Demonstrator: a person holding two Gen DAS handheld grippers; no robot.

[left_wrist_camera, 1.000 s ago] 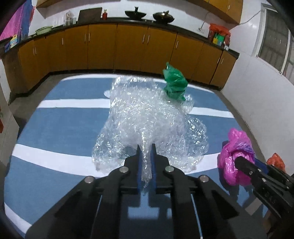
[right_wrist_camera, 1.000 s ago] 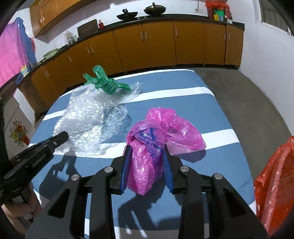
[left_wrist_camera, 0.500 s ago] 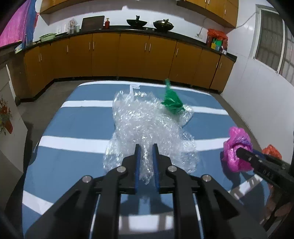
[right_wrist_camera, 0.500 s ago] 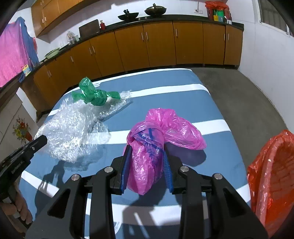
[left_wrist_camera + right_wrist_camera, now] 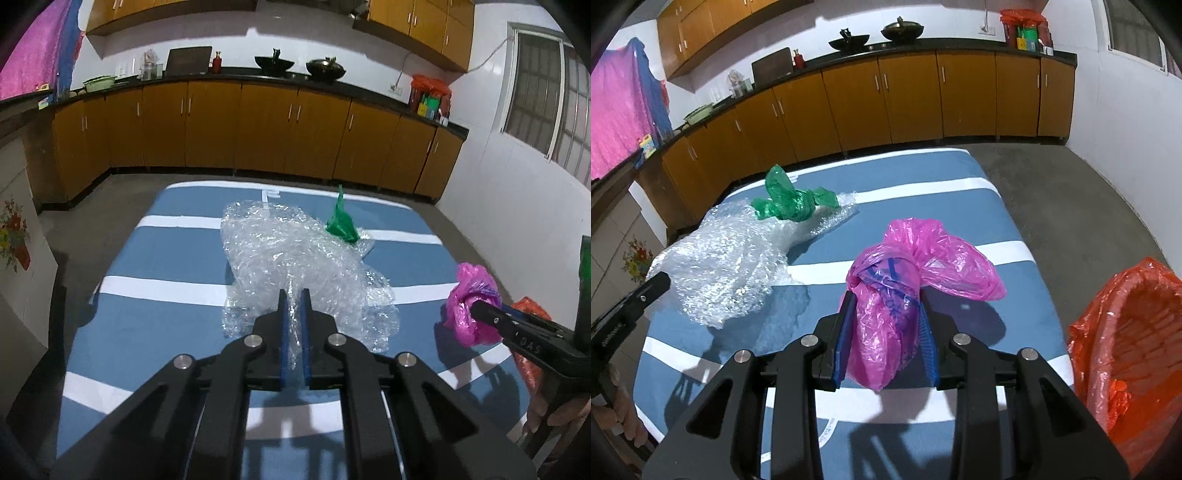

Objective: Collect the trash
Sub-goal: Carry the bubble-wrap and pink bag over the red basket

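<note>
Pinching clear bubble wrap [image 5: 295, 266] inside left gripper [image 5: 294, 295], pink bag [image 5: 897, 295] inside right gripper [image 5: 888, 306]

Orange-brown cabinets [image 5: 258, 129] are running beneath a dark countertop [image 5: 258, 75], white walls [image 5: 1126, 122] and a barred window [image 5: 546, 99] flanking them.

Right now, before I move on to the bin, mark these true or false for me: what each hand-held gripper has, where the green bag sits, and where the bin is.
1. The left hand-held gripper is shut on the bubble wrap. True.
2. The right hand-held gripper holds the green bag. False: it grips the pink bag.
3. The green bag rests on the far end of the bubble wrap. True.
4. The orange-lined bin stands on the blue striped mat. False: it stands beside the mat's right edge.
5. The pink bag is already in the bin. False: it is in the gripper, over the mat.
</note>
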